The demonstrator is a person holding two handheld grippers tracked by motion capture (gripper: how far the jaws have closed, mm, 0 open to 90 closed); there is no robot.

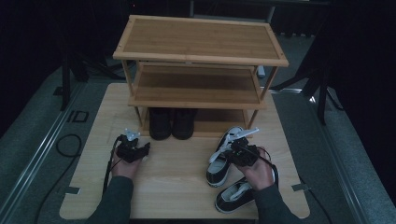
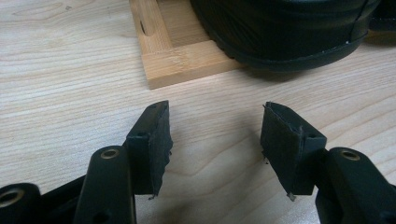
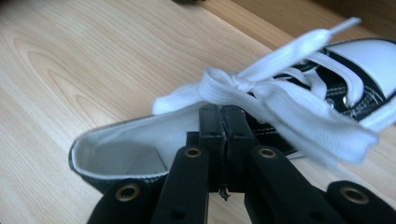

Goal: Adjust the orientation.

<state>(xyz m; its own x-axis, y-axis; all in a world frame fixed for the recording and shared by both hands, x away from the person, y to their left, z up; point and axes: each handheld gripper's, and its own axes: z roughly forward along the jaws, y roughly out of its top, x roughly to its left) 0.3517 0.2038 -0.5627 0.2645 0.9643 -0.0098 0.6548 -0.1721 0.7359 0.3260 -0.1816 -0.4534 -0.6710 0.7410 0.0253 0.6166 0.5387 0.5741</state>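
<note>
A black-and-white sneaker (image 1: pixel 218 169) with white laces lies on the wooden table (image 1: pixel 177 182) at the right, toe toward the rack. My right gripper (image 1: pixel 235 150) is shut on the sneaker (image 3: pixel 116 151) at its collar edge, just behind the lace bow (image 3: pixel 261 88). A second matching sneaker (image 1: pixel 232 197) lies nearer the front edge, partly under the right hand. My left gripper (image 1: pixel 142 148) stands open and holds nothing, low over the table in front of the rack. In the left gripper view the open left gripper (image 2: pixel 215 135) faces a black boot (image 2: pixel 280 32).
A three-tier bamboo shoe rack (image 1: pixel 201 39) stands at the back of the table. A pair of black boots (image 1: pixel 172 122) sits on its bottom shelf, and the rack's base corner (image 2: pixel 182 63) lies just ahead of the left gripper. Bare tabletop lies between the hands.
</note>
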